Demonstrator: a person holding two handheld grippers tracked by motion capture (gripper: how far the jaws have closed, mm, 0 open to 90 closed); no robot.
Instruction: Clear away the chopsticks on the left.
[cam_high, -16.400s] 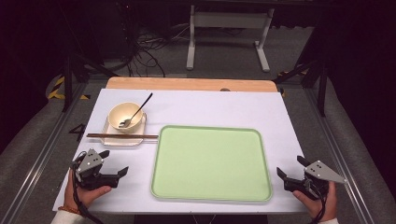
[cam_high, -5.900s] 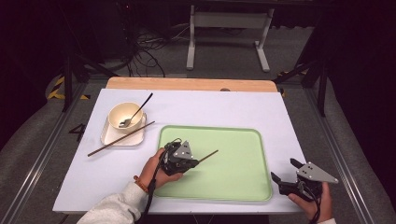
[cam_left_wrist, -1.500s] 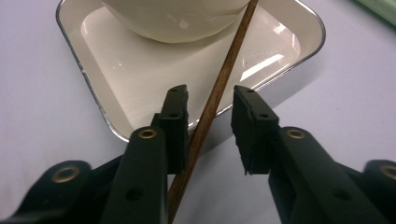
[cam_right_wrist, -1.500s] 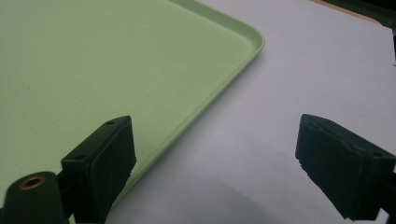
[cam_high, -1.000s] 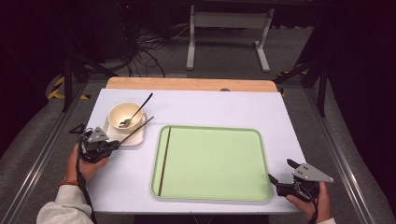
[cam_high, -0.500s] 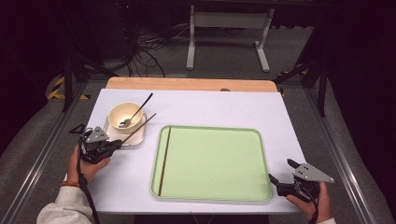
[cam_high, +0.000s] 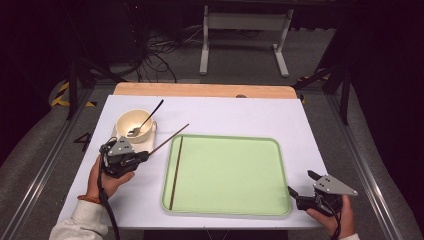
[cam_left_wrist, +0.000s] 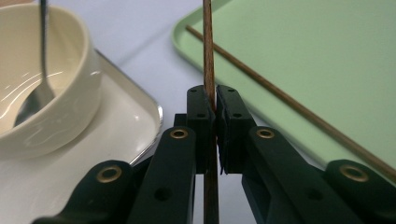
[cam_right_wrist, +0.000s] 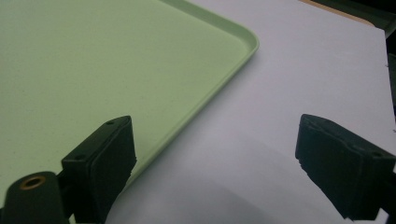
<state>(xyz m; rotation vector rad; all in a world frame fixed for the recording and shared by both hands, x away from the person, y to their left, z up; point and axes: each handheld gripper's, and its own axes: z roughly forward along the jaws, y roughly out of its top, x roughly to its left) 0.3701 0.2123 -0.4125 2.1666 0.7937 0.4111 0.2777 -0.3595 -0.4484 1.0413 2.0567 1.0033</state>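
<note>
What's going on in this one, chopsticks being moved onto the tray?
Looks that way. The left gripper is shut on one chopstick beside the bowl, its tip reaching toward the green tray. Another chopstick lies along the tray's left edge. The right gripper rests open at the tray's right corner.

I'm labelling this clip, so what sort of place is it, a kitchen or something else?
Probably a lab or recording workspace, not a kitchen: the white-covered table stands on dark carpet with loose cables and a metal stand behind it. A person works handheld devices: left gripper, right gripper.
</note>
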